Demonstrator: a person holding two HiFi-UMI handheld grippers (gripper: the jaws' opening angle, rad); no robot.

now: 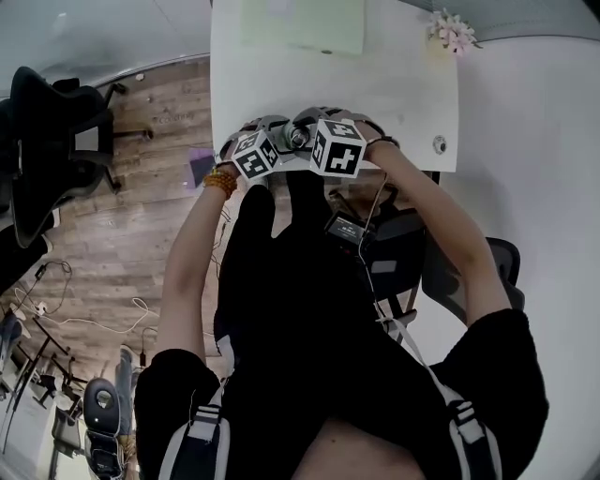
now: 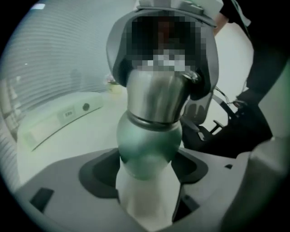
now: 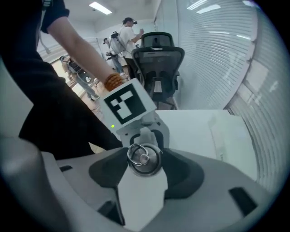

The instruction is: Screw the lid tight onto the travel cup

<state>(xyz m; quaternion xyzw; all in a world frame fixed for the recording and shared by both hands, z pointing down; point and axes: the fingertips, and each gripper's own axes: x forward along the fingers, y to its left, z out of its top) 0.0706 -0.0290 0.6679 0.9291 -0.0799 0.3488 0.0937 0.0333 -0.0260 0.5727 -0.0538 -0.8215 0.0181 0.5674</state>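
Note:
The travel cup point(image 2: 152, 136) has a green base and a steel upper body, and it lies between my two grippers at the near edge of the white table point(image 1: 394, 84). My left gripper point(image 2: 147, 170) is shut on the green base. The cup's steel lid point(image 3: 144, 158), with a wire ring on top, sits between the jaws of my right gripper point(image 3: 144, 161), whose pads press its sides. In the head view both marker cubes meet over the cup point(image 1: 298, 137), with the left gripper point(image 1: 267, 142) and the right gripper point(image 1: 319, 133) facing each other. The cup's mouth is hidden.
A green sheet point(image 1: 309, 23) and a small flower bunch point(image 1: 453, 31) lie at the table's far side. A black office chair point(image 1: 47, 141) stands on the wooden floor to the left. Another chair point(image 3: 156, 68) and people point(image 3: 129, 36) are behind.

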